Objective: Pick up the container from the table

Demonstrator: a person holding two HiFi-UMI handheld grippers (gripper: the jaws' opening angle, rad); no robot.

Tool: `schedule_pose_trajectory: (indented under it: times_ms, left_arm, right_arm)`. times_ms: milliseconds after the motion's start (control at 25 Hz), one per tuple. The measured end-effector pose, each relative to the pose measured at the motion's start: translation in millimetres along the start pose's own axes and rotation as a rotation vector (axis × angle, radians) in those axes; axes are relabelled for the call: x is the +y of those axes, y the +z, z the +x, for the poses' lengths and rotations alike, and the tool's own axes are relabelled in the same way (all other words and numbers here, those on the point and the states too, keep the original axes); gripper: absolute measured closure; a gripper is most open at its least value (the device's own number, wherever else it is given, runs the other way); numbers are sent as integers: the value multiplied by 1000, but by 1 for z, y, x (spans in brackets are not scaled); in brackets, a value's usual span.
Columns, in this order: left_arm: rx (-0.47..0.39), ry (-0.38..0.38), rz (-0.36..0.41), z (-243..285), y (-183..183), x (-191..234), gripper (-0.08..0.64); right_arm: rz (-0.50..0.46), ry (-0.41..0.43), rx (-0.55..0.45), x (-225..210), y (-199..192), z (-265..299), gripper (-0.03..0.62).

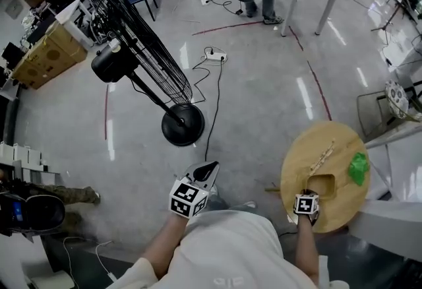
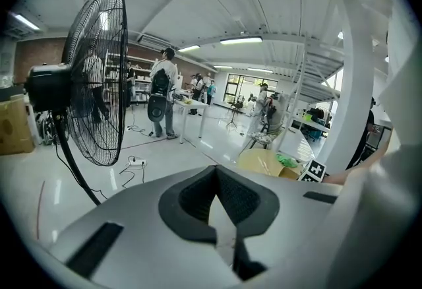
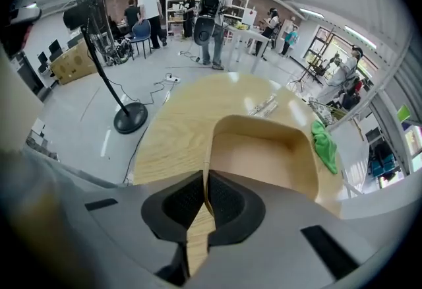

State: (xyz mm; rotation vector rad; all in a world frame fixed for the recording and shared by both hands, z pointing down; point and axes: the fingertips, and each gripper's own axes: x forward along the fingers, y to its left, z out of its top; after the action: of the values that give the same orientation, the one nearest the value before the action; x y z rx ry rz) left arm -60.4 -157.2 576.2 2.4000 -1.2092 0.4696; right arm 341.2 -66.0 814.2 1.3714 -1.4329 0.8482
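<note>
A tan, rounded-square container [image 1: 323,183] [image 3: 264,156] sits on the near side of a round wooden table [image 1: 310,156] [image 3: 175,123]. My right gripper [image 1: 309,193] [image 3: 206,192] points steeply down and is shut on the container's thin near-left wall, which stands pinched between the two dark pads. The container is empty inside. My left gripper [image 1: 208,169] [image 2: 215,179] hangs over the floor to the left of the table, its pads meeting at the tips with nothing between them.
A green cloth [image 1: 359,167] [image 3: 324,146] and a small pale utensil packet [image 1: 323,157] [image 3: 267,106] lie on the table beyond the container. A tall black fan [image 1: 142,50] [image 2: 99,83] stands on the floor at left, with a cable and power strip [image 1: 215,55]. A white pillar rises at right.
</note>
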Motion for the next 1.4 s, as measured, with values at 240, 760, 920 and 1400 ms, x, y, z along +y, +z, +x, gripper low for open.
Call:
schedule_pose_trajectory:
  times_ms: [240,760,920,1400]
  left_arm:
    - [-47,6,-8,-8,16,13,545]
    - [-163,93,-30,-58,51,58,545]
    - [-201,131,-31,-81,59,73,545]
    - [-287,177,12,-134,80,93,545]
  right_arm:
    - [-52,-36,-108,6,56,-37,558]
    - [-244,113,-439,101,206,-140,558]
    - [-315,199,-572,148,245,-179,558]
    - [-501,454,-835,277,284,-276,558]
